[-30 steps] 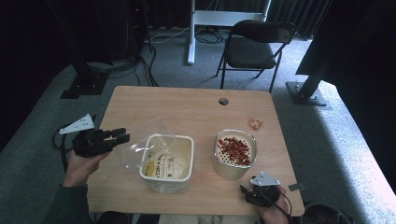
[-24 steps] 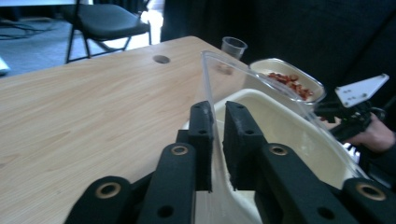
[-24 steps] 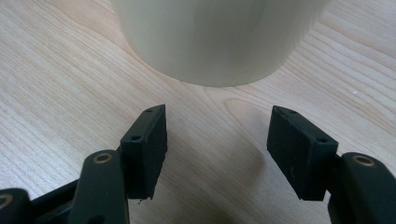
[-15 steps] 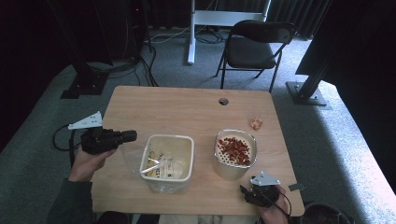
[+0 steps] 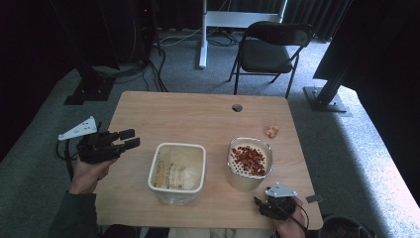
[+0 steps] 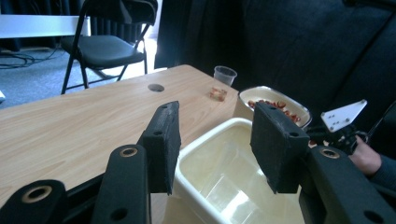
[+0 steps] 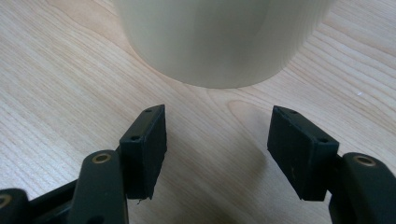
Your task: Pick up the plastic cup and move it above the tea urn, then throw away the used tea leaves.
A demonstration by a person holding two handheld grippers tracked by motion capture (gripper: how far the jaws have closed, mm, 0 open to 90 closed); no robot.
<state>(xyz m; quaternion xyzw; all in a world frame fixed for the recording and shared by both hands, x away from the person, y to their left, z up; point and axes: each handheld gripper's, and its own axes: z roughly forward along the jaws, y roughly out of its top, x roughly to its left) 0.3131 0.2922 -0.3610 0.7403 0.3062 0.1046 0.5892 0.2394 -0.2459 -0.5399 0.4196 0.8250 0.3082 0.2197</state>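
Fingers (image 6: 163, 140) of the left gripper (image 5: 130, 139) stand released, the jaws having just been opening, with nothing between the pads. They are aimed across the white container (image 5: 177, 171), which sits on the table (image 5: 188, 114) left of centre and near the person's edge. Its contents are pale and glossy and cannot be told for certain. The left gripper itself hangs at the table's left edge, apart from the container's rim.

Just beside the container, to its right, stands the perforated tub (image 5: 249, 161) of red pieces (image 5: 247, 157). The right gripper (image 5: 265, 206) rests low at the front edge, facing the tub's wall (image 7: 219, 42). Its fingers (image 7: 147, 144) are parted and empty, short of the wall (the tub's shadow falls between the pads). A clear cup (image 5: 271, 131) stands farther back, well apart from both grippers.

Likely hazards:
- **Left approach.** If a jaw meets the container's near rim rather than straddling it, the light container may slide into the tub or tip.
- **Container grip.** A grip on one thin wall alone could let the container swing and shed its contents.
- **Right side.** A small forward nudge of the right gripper would push the tub and scatter red pieces.
- **Table edge.** Both vessels stand near the front edge, so a pull toward the person risks a fall.
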